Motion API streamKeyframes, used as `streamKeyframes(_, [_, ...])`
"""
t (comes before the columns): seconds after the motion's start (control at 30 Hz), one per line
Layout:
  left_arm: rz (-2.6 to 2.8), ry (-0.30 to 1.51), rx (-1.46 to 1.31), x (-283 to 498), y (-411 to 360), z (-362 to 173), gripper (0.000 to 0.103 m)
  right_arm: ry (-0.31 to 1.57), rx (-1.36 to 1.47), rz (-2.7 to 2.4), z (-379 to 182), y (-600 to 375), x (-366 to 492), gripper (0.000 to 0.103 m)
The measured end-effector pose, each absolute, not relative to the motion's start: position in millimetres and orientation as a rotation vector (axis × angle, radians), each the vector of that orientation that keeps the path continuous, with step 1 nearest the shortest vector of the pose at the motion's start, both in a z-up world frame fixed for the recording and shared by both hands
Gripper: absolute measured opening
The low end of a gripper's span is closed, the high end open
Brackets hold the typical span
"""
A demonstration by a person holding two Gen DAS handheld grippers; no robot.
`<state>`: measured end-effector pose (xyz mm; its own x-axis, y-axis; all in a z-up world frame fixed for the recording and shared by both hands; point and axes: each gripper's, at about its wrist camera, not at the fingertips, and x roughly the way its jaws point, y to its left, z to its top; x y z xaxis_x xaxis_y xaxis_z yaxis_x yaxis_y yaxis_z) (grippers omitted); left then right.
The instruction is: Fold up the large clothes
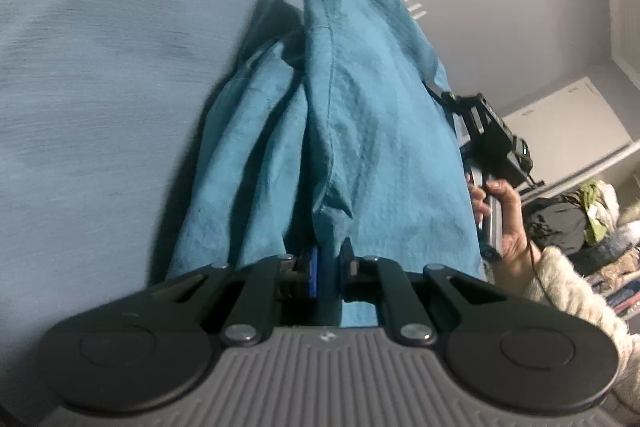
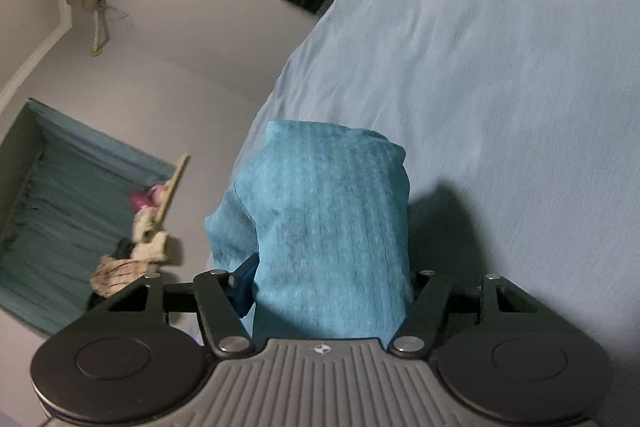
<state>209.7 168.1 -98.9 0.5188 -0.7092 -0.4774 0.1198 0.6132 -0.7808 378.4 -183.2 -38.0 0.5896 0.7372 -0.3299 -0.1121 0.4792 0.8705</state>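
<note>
My left gripper (image 1: 328, 273) pinches the teal garment (image 1: 360, 115), hanging over the blue bedspread (image 1: 100, 67); my right gripper (image 2: 332, 291) holds a thick fold; bed edge left; teal bin (image 2: 60, 195) holds rags.

teal garment (image 1: 360, 115), pale blue bedcover (image 1: 100, 67)

Dim, motion-blurred fisheye views (corners vignetted black), soft shadows
</note>
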Motion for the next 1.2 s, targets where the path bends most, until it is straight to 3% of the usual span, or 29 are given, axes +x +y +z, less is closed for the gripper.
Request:
streamKeyframes(0.17, [-0.591,0.876,-0.761,236.2,125.7,-103.9,0.004,0.762,0.793,0.539,4.0,-215.4,399.7,0.068])
streamKeyframes(0.33, [-0.61,0.883,-0.708,240.0,118.2,-106.0,0.004,0.797,0.857,0.399,-14.1,-224.1,416.6,0.088])
streamKeyframes(0.4, [-0.618,0.882,-0.744,239.4,126.0,-108.9,0.004,0.786,0.897,0.391,-24.4,-225.5,419.2,0.091])
streamKeyframes(0.6, [-0.613,0.872,-0.739,240.4,135.2,-110.8,0.005,0.719,0.881,0.31,-27.6,-216.1,432.1,0.084])
streamKeyframes(0.8, [-0.601,0.878,-0.718,234.7,139.2,-110.2,0.007,0.681,0.878,0.217,-34.7,-210.2,425.4,0.097])
streamKeyframes(1.07, [-0.571,0.831,-0.637,228.6,134.8,-94.5,0.009,0.542,0.443,0.217,17.7,-204.4,302.0,0.095])
streamKeyframes(1.2, [-0.547,0.778,-0.552,220.8,115.2,-81.3,0.009,0.467,0.149,0.282,19.9,-166.9,213.7,0.087])
